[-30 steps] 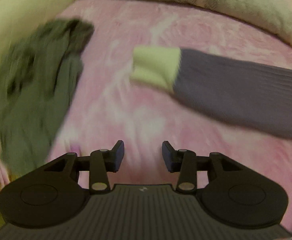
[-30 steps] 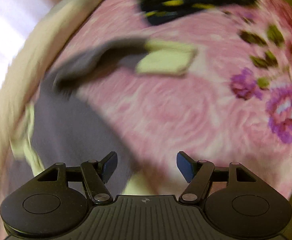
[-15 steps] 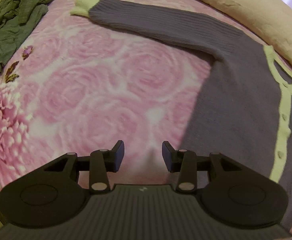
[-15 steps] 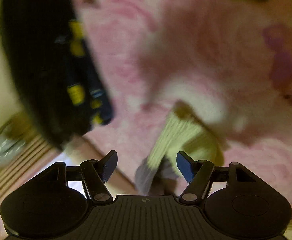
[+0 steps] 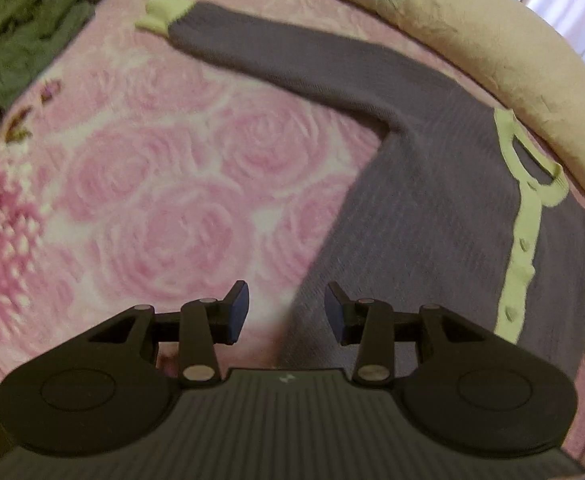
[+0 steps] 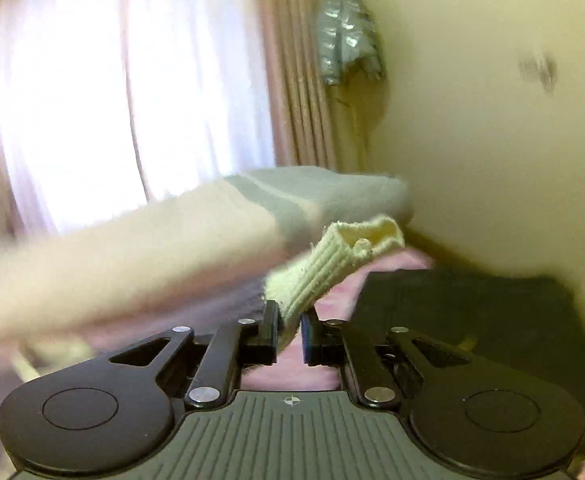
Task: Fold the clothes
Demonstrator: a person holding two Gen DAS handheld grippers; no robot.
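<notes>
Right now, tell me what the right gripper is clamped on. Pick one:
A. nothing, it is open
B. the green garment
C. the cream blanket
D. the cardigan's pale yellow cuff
D: in the right wrist view the right gripper has its jaws closed on the ribbed pale yellow cuff.

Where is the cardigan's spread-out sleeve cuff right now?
In the left wrist view, the pale cuff lies upper left on the pink floral bedspread, just right of the green garment.
</notes>
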